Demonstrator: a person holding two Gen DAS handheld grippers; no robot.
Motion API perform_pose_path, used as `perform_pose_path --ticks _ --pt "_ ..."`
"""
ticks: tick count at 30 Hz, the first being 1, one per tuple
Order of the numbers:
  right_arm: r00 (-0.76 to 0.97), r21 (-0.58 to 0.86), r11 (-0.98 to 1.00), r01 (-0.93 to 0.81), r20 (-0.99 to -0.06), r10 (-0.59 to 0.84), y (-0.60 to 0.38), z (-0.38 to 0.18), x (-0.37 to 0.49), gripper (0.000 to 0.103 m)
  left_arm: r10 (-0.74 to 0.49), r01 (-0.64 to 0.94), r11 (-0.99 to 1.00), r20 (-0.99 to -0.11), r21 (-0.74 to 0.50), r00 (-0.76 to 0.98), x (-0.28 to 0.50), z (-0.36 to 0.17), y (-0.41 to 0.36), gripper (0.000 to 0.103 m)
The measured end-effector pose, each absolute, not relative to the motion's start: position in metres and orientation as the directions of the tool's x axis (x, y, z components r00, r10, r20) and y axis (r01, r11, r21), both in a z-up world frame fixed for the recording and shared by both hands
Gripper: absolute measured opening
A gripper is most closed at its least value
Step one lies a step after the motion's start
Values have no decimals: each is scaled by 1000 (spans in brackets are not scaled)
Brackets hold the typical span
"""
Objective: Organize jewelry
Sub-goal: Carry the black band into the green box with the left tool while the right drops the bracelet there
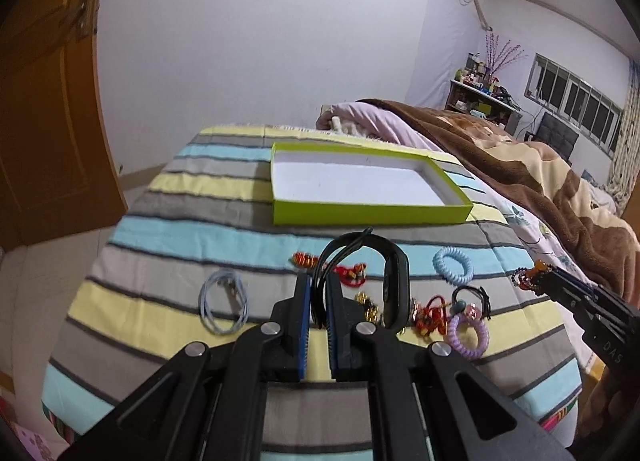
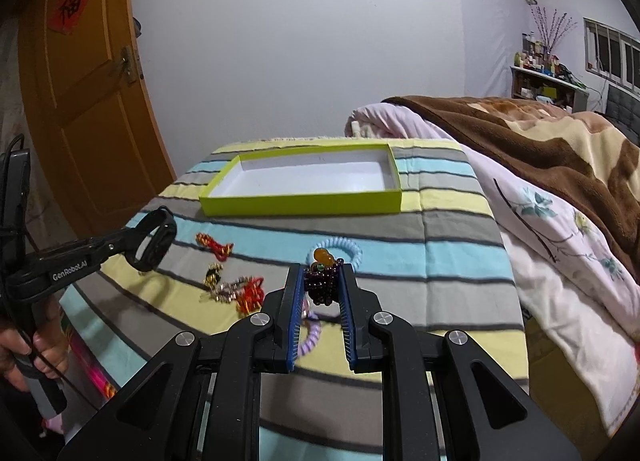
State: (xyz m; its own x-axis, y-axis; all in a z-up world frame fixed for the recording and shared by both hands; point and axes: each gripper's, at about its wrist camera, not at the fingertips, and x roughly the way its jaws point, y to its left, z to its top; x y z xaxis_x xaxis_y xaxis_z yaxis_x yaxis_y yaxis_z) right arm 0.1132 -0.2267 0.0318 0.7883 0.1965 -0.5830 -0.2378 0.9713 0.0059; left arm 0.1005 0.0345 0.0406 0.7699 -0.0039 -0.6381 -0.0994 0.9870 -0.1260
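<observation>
My left gripper (image 1: 319, 281) is shut on a black wristband (image 1: 394, 281), held above the striped cloth; the band also shows in the right wrist view (image 2: 154, 239). My right gripper (image 2: 322, 273) is shut on a dark purple bead bracelet (image 2: 322, 285) with an amber charm, also seen in the left wrist view (image 1: 528, 276). An empty green box (image 1: 372, 213) with a white inside lies beyond, also in the right wrist view (image 2: 300, 203). On the cloth lie a blue coil tie (image 1: 454, 265), a purple coil tie (image 1: 468, 331), red-gold ornaments (image 2: 214, 245) and a pale blue cord (image 1: 224, 301).
The striped cloth (image 2: 448, 229) covers a raised surface. A bed with a brown blanket (image 2: 540, 141) and a floral quilt (image 2: 560, 241) is to the right. An orange door (image 2: 80, 101) stands at the left. A cluttered shelf (image 1: 480, 97) is at the far wall.
</observation>
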Motion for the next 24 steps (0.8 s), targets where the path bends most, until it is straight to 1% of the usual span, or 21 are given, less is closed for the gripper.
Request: perform_pose_path --ticks 8,17,24 --pt "799 -14 966 -260 -564 207 -219 44 149 18 23 -79 995 -606 -66 795 131 54 25 8" --pt "803 -32 964 -262 -561 200 -220 51 217 18 63 -85 996 -591 -10 804 182 55 28 8" --pt "774 -23 963 -270 -600 202 -221 39 279 18 93 -100 995 -607 23 789 238 45 39 8"
